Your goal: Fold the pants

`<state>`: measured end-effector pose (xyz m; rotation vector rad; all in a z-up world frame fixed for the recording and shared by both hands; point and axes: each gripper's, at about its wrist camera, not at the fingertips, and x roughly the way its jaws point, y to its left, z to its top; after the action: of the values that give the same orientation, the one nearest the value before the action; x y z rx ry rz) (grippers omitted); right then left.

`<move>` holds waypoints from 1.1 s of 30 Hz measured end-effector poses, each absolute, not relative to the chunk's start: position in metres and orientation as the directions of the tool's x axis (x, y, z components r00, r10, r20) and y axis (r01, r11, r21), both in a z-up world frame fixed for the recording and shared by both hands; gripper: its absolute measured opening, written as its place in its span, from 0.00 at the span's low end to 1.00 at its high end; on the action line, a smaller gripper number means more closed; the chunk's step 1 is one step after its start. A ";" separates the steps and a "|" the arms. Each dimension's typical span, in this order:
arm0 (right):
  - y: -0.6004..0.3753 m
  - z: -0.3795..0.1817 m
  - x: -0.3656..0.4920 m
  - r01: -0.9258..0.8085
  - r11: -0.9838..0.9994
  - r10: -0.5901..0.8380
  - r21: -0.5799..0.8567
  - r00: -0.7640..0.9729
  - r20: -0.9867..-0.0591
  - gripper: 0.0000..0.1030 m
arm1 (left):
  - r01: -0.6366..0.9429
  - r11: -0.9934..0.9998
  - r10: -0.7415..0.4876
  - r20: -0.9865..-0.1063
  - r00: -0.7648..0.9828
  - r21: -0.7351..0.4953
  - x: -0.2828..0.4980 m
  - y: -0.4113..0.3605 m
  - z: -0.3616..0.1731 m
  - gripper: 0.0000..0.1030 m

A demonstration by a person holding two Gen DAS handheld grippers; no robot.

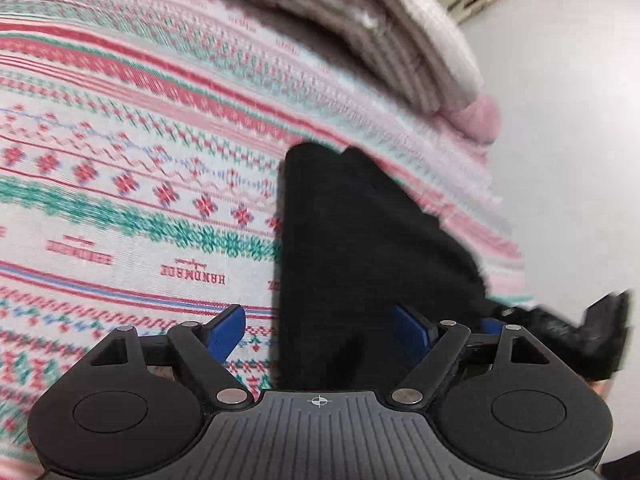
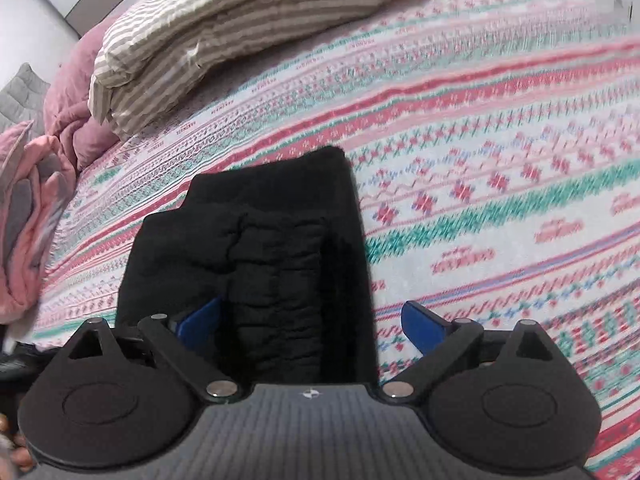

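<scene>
The black pants (image 2: 280, 240) lie folded into a narrow stack on the patterned bedspread (image 2: 480, 160), near the bed's front edge. My right gripper (image 2: 312, 324) hovers over their near end with its blue pads (image 2: 424, 326) spread wide. The cloth lies between the pads, and a strip of bedspread shows between the right pad and the pants. In the left wrist view the pants (image 1: 360, 240) run away from my left gripper (image 1: 320, 332). Its jaws stand wide, and the left pad (image 1: 226, 332) is clear of the cloth. Neither gripper pinches anything.
A beige striped pillow (image 2: 224, 28) lies at the far side of the bed, with pink bedding (image 2: 68, 120) bunched beside it. The bed's edge and a grey floor (image 1: 560, 140) lie to the right in the left wrist view, where a dark blurred object (image 1: 600, 332) also shows.
</scene>
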<state>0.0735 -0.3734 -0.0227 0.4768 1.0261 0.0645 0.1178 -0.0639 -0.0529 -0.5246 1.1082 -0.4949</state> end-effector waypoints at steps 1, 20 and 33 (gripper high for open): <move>-0.376 -0.025 0.074 0.175 0.884 0.290 0.434 0.524 -0.801 1.00 | 0.119 0.786 -0.604 -0.711 0.361 -0.607 0.120 -0.072 -0.059 0.79; -0.369 -0.036 0.078 0.198 0.850 0.326 0.488 0.530 -0.783 1.00 | 0.295 0.841 -0.541 -0.737 0.406 -0.454 0.114 -0.121 -0.058 0.82; -0.368 -0.037 0.082 0.189 0.863 0.315 0.469 0.526 -0.790 1.00 | 0.279 0.844 -0.536 -0.736 0.413 -0.458 0.118 -0.123 -0.060 0.83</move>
<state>0.0824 -0.3679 -0.0373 0.5490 1.0282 0.0800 0.1178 -0.1228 -0.0600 -0.2827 1.0248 -0.5207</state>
